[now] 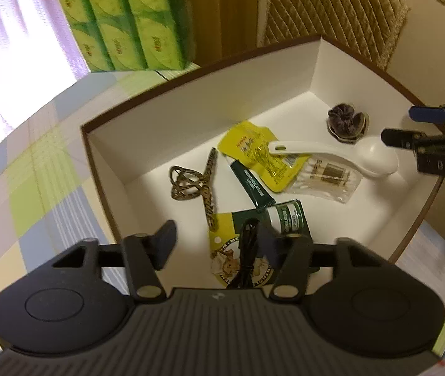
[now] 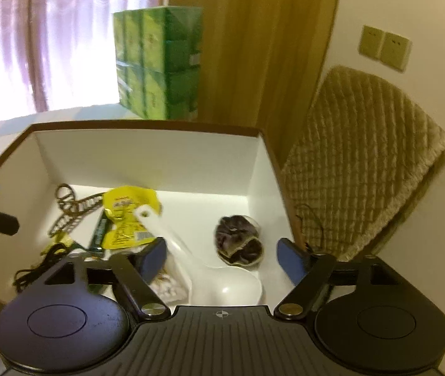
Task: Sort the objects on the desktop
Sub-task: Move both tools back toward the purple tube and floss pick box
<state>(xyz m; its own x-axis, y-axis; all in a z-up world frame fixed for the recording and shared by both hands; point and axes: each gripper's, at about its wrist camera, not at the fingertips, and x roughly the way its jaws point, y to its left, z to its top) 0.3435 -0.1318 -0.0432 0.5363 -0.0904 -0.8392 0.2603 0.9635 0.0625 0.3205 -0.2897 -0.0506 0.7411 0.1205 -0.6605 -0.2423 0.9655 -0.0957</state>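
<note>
A white box with a brown rim holds a white spoon, a yellow packet, a leopard hair clip, a dark scrunchie, a cotton swab bag, a green tube and a black cable. My left gripper is open over the cable at the box's near side. My right gripper is open over the spoon, empty; it also shows in the left wrist view.
A stack of green tissue packs stands behind the box on the checked tablecloth. A quilted beige cushion leans beside the box on the right. A wall and curtains are behind.
</note>
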